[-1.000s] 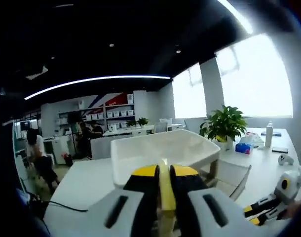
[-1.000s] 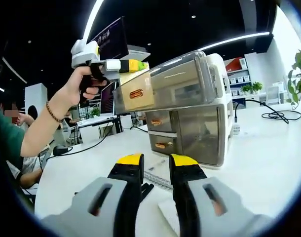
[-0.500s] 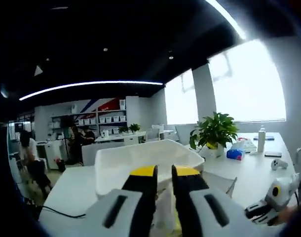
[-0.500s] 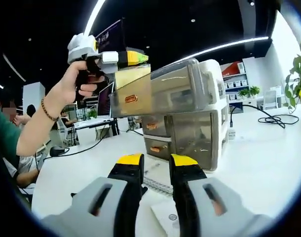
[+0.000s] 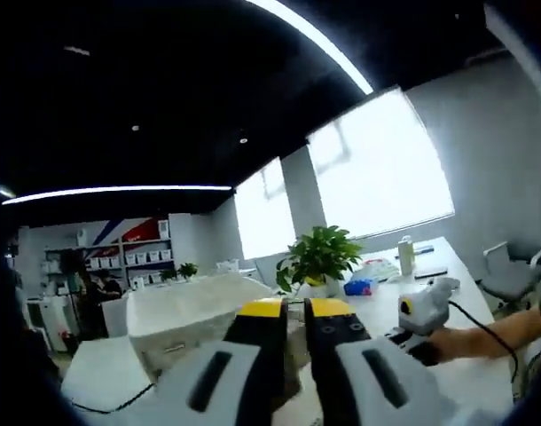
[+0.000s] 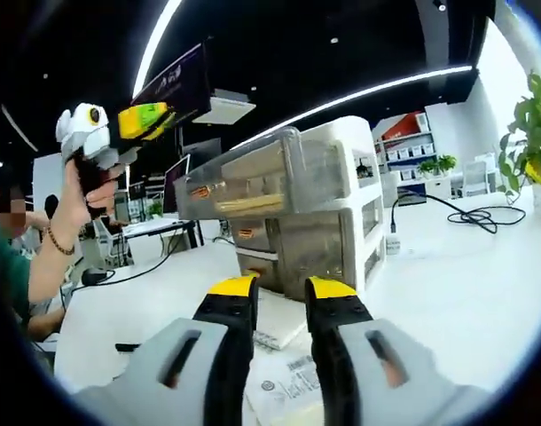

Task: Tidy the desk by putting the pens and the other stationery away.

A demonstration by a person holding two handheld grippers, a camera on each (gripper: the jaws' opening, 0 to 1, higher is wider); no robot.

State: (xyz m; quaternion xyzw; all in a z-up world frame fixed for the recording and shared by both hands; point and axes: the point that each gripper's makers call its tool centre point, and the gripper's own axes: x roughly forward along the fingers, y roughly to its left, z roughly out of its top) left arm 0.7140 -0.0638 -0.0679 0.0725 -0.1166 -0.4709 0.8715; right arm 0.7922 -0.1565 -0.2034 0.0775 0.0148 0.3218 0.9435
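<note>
In the left gripper view, your left gripper (image 5: 288, 312) rides high with its jaws drawn almost together and nothing visible between the yellow tips. Just beyond them sits the white drawer unit (image 5: 186, 311), seen from above. Your other hand shows at the right edge, wrapped around the right gripper (image 5: 423, 312). Judging by this, a drop into the top drawer looks finished and you are between items. Around you, the white desk (image 5: 483, 377) runs back to a potted plant (image 5: 319, 257), a bottle (image 5: 406, 256) and bright windows, with shelving far off at the left.

In the right gripper view, your right gripper (image 6: 281, 297) points low across the desk, jaws parted by a narrow gap and empty. The drawer unit's clear top drawer (image 6: 253, 177) is pulled out, with something pale lying inside; the two drawers beneath are pushed in. Your left gripper hangs raised beside that open drawer, well clear of it. Right under the right jaws lie a white notebook (image 6: 275, 324) and a labelled paper sheet (image 6: 284, 386), and a dark pen (image 6: 129, 347) rests on the desk to the left. The next move probably calls for lowering a gripper onto one of these, closing on it squarely, then carrying it to the open drawer. A black cable (image 6: 470, 216) trails behind the unit.
</note>
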